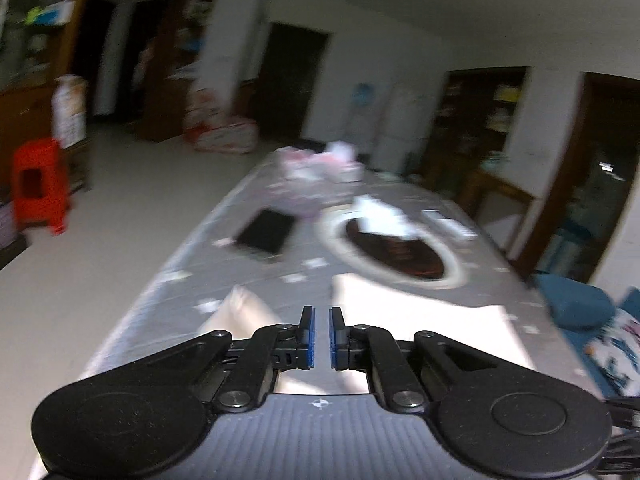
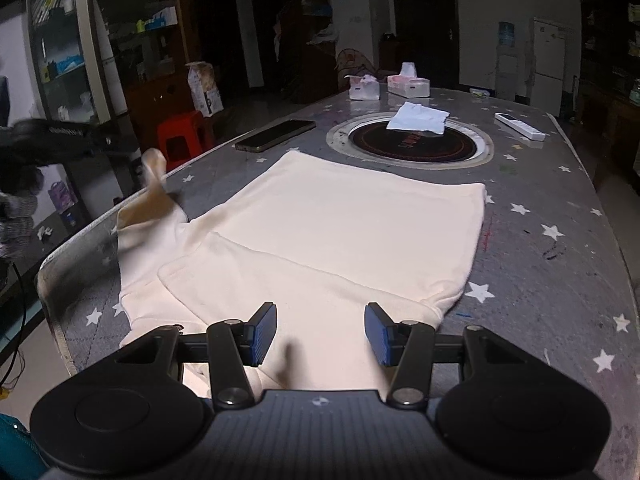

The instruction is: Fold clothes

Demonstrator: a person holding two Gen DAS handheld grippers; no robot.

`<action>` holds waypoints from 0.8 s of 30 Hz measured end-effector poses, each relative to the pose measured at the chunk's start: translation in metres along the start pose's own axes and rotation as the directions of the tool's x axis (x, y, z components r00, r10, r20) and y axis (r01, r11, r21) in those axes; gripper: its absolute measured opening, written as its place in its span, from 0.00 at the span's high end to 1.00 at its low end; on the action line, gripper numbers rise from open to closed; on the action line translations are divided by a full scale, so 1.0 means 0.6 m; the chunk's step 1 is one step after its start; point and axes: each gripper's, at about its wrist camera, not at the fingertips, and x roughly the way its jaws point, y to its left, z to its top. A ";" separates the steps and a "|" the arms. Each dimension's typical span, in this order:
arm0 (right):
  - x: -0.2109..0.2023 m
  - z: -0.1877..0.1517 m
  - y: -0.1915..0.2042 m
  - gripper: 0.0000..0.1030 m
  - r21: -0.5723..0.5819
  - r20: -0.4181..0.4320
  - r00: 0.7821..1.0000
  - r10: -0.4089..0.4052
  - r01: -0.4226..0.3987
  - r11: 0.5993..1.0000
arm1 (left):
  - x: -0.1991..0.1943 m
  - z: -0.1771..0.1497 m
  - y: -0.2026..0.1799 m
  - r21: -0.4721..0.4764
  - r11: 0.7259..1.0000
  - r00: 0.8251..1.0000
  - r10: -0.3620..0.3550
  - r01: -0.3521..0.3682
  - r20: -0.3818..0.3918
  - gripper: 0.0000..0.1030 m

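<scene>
Obstructions: one round black hob with a pale ring (image 2: pixel 412 144) is set into the grey star-printed table (image 2: pixel 560 240). It serves as reference.
- One white folded cloth (image 2: pixel 418 118) lies on the hob's far part.
- One dark flat phone (image 2: pixel 276 134) lies left of the hob.
- One white remote (image 2: pixel 520 126) lies right of the hob.
- Two tissue boxes (image 2: pixel 364 88) (image 2: pixel 408 84) stand beyond the hob.
- One red plastic stool (image 2: pixel 180 136) stands on the floor, left of the hob and off the table.

Task item: one cream fabric garment (image 2: pixel 340 232) lies spread flat on the near side of the hob, its far edge just short of the ring. Its left sleeve (image 2: pixel 154 184) is raised off the table.

Right gripper (image 2: pixel 320 320): angled down over the garment's near edge. Its jaws stand spread and grip nothing.

Left gripper (image 1: pixel 322 320): pointing along the table toward the hob, view blurred. Its blue pads are drawn nearly together. Whether the sleeve is pinched cannot be told.
</scene>
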 end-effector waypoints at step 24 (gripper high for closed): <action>-0.033 -0.025 -0.032 0.52 0.072 0.035 0.999 -0.017 0.014 0.997 | 0.071 -0.090 -0.016 0.331 0.910 0.958 0.282 -0.248 -0.055 0.55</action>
